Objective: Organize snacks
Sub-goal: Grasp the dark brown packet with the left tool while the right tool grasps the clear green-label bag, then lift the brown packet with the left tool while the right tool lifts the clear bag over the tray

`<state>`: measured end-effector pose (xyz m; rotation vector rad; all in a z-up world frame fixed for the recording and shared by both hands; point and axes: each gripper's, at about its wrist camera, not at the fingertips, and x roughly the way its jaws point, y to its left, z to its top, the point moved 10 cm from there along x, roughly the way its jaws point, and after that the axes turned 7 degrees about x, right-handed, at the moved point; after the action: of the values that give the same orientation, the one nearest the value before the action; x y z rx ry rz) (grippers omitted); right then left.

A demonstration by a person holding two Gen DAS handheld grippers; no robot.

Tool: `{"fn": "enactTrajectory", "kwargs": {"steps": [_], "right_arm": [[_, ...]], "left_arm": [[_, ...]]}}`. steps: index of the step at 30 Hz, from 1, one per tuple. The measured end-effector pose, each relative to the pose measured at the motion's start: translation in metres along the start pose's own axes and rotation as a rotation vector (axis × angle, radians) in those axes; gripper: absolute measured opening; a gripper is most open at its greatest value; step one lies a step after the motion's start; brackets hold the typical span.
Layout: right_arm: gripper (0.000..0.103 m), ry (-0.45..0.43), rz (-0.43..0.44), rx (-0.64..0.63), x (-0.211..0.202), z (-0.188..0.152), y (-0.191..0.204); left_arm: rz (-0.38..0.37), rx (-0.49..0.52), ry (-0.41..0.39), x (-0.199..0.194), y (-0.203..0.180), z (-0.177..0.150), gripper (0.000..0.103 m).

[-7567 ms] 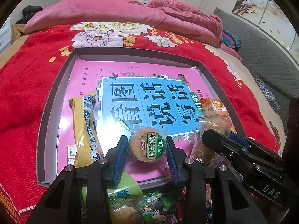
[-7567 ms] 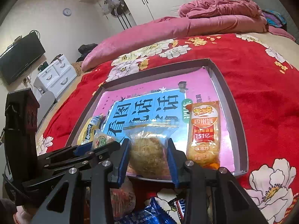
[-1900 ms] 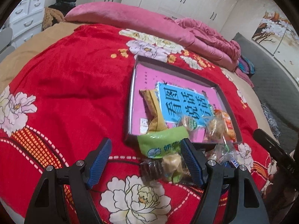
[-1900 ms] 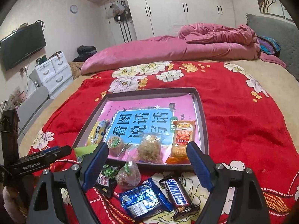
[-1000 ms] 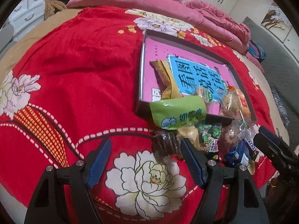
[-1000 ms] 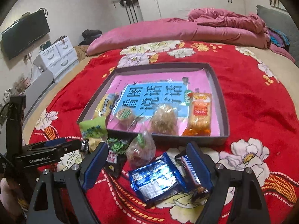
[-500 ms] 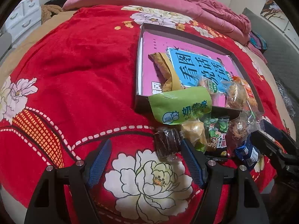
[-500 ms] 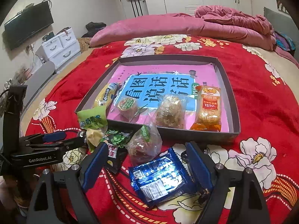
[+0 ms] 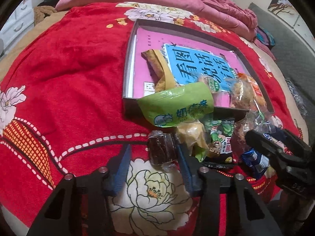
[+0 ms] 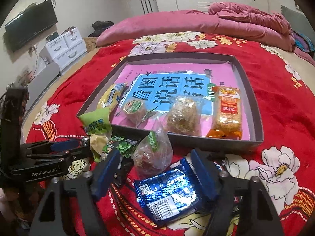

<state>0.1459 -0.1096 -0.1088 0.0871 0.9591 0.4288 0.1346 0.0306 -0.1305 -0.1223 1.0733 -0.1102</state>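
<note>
Spreading under everything is a bed with a red floral blanket (image 10: pixel 275 90), and on it lies a shallow grey tray (image 10: pixel 254 102) lined with a pink and blue sheet printed in large Chinese characters.

Both claws tilt steeply down at the loose snacks piled on the blanket just in front of the tray's near wall. The left claw (image 9: pixel 152 160) has just been closing; a small dark brown clear-wrapped snack (image 9: pixel 161 150) sits between its blue pads, against the right pad, while the left pad stands apart from it, so nothing is clamped. In the right wrist view its black body reads "GenRobot.AI". The right claw (image 10: pixel 155 169) has also just been closing, and its pads straddle a blue foil packet (image 10: pixel 169 192) with a QR code and barcode; whether they press on it, I cannot tell. A clear bag with a green label (image 10: pixel 152 153) lies just beyond the packet.

In the tray sit a yellow packet (image 10: pixel 111 98), a round cake with a green label (image 10: pixel 133 108), a clear bag of pale clusters (image 10: pixel 183 116) and an orange packet (image 10: pixel 228 114) marked "151亿". A light green pouch (image 9: pixel 177 106) with blue Chinese writing leans over the tray's near edge, touching a pale yellow wrapped piece (image 9: pixel 192 135) and a black and green cartoon packet (image 9: pixel 220 135).
</note>
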Motion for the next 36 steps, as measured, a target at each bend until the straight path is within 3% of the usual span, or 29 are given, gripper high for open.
{"fn": "enactTrajectory", "kwargs": {"steps": [9,13,15,17,36], "right_arm": [[0.038,0.037,0.007,-0.071,0.013,-0.008,0.012],[0.037,0.032,0.024,-0.064,0.011,-0.008,0.012],[0.037,0.027,0.031,-0.061,0.009,-0.006,0.011],[0.037,0.017,0.036,-0.057,0.007,-0.004,0.010],[0.037,-0.026,0.097,0.016,-0.006,0.007,0.000]], "left_arm": [[-0.063,-0.069,0.010,0.003,0.003,0.000,0.044],[-0.081,-0.094,0.013,0.003,0.005,0.000,0.044],[-0.102,-0.100,0.017,0.003,0.003,0.000,0.033],[-0.121,-0.103,0.031,0.006,0.000,-0.001,0.028],[-0.129,-0.101,0.003,-0.007,-0.003,0.000,0.028]]}}
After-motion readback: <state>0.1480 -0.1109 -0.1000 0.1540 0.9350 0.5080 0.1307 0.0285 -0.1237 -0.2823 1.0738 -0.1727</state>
